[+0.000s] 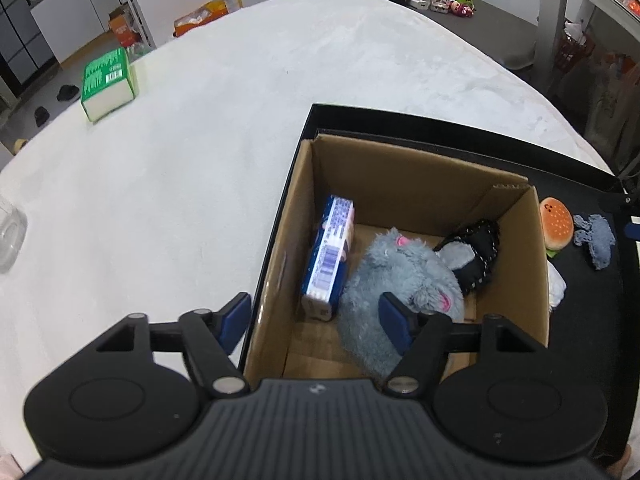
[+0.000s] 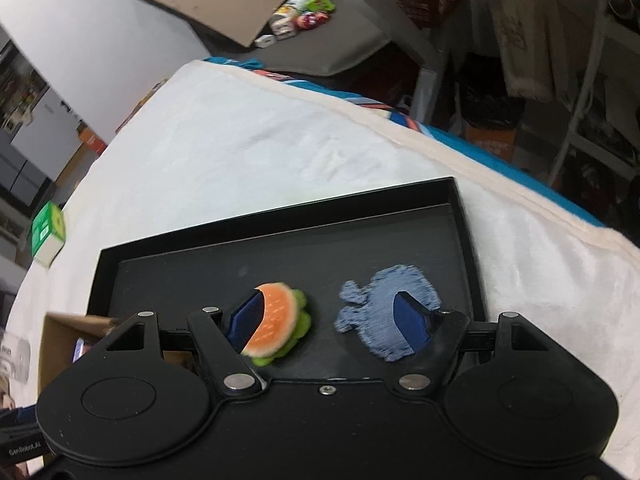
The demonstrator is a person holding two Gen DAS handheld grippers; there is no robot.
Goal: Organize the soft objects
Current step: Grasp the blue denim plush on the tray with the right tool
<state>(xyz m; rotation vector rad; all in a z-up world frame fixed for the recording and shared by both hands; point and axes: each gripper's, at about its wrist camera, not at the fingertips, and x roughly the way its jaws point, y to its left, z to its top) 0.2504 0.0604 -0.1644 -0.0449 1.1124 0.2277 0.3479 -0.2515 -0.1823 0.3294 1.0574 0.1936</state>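
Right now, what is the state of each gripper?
Left gripper: open, holding nothing, above the brown cardboard box.
Right gripper: open, holding nothing.

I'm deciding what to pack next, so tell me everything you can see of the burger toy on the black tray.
The burger toy is a small plush: orange bun halves with a pale edge and a green lettuce-like frill. One bun bears a tiny face in the left wrist view. It lies on the black tray, outside the cardboard box, beside a blue knitted piece but apart from it. The right hand-held gripper stands open above them, gripping nothing.
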